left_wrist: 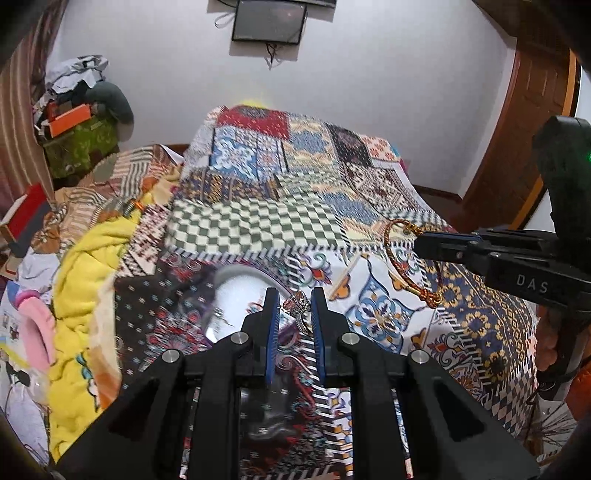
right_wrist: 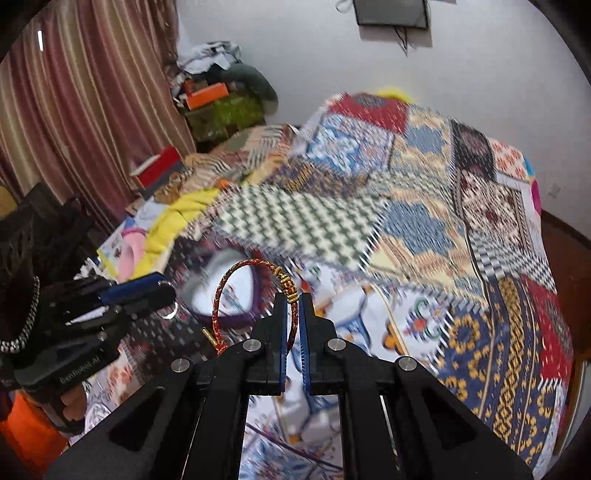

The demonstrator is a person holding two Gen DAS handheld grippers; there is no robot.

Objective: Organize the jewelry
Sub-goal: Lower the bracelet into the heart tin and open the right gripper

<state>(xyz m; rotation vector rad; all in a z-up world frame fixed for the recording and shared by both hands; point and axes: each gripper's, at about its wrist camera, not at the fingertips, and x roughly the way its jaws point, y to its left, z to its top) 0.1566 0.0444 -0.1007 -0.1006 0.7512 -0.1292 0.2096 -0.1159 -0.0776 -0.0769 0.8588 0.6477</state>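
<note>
My left gripper (left_wrist: 294, 300) is shut on a sparkly stone-set ring (left_wrist: 297, 309), which sits tilted between the blue pads. Just beyond and below it, a heart-shaped dish (left_wrist: 231, 271) with a white inside and a purple rim lies on the patchwork quilt. My right gripper (right_wrist: 293, 299) is shut on a red-and-gold braided bracelet (right_wrist: 221, 295), gripped near its gold beads, and the loop stands out to the left. In the left wrist view the right gripper (left_wrist: 421, 244) comes in from the right with the bracelet (left_wrist: 388, 248) hanging in the air. The left gripper (right_wrist: 162, 291) shows at the left of the right wrist view.
A patchwork quilt (left_wrist: 258, 221) covers the bed. A yellow blanket (left_wrist: 85, 277), pink cloth and a red box (left_wrist: 26, 214) lie along its left side. Piled clutter (right_wrist: 221, 99) stands by the curtain (right_wrist: 92, 110), and a dark screen (left_wrist: 269, 20) hangs on the white wall.
</note>
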